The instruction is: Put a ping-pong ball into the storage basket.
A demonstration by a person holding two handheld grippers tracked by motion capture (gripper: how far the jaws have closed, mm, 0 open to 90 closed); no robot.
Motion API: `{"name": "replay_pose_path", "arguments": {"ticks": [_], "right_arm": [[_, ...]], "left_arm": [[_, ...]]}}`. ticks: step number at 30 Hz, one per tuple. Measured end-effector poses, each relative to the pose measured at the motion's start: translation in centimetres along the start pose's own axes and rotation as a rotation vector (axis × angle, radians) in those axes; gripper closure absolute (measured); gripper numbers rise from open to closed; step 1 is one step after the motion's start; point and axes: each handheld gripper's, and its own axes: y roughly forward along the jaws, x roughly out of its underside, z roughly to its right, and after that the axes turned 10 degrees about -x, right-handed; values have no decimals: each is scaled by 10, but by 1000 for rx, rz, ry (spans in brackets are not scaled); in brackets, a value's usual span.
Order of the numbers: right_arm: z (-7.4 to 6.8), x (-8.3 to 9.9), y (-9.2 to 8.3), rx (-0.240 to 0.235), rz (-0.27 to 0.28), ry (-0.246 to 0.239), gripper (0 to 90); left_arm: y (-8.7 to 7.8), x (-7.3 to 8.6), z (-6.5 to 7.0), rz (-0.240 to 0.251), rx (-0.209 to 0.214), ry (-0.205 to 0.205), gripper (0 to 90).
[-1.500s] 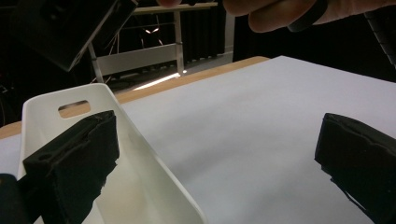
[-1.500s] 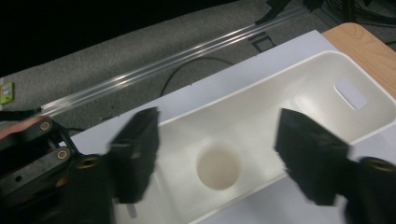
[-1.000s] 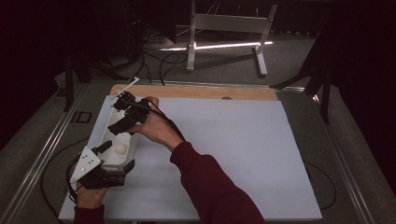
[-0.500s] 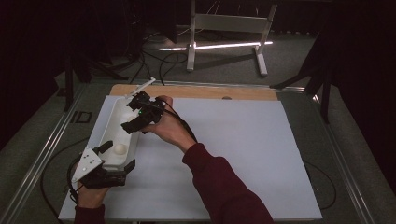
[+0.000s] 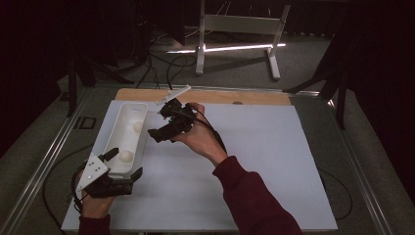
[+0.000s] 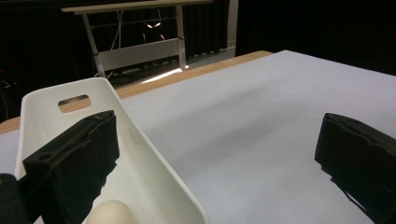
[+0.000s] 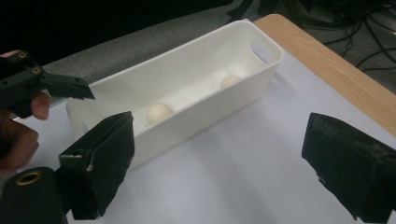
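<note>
- Left gripper (image 5: 125,164): sits at the near end of the white bin (image 5: 117,132), held by the person's left hand (image 5: 95,205) at the table's near left corner. Jaws are spread wide. In the left gripper view, one jaw is inside the bin and the other is outside it over the white table cover (image 6: 261,116), so the bin's long side wall (image 6: 154,172) runs between them. Neither jaw pad is seen pressing the wall.
- Right gripper (image 5: 164,128): held in the person's right hand (image 5: 198,137) just beside the bin's right side, above the table cover. Jaws are wide apart and hold nothing. In the right gripper view, they point toward the bin (image 7: 196,79).
- White bin: long, rectangular, open-topped, with a handle slot (image 6: 74,101) in its far end wall. It lies lengthwise along the left part of the table.
- Contents: two pale egg-shaped objects. One (image 5: 126,155) lies near the left gripper; the other (image 5: 137,126) lies toward the middle of the bin, well apart from the first.
- Wooden board edge (image 5: 254,97): runs along the far side of the table cover.
</note>
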Motion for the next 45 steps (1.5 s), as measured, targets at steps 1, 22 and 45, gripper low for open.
{"name": "replay_pose_path", "arguments": {"ticks": [1, 22, 45], "right_arm": [[0, 0, 0, 0, 0, 0, 91], [22, 67, -47, 104, 66, 35, 92], [39, 143, -93, 208, 166, 118, 92]], "left_arm": [[0, 0, 0, 0, -1, 0, 5], [3, 1, -3, -11, -12, -16, 5], [7, -2, -3, -22, -30, -36, 5]]}}
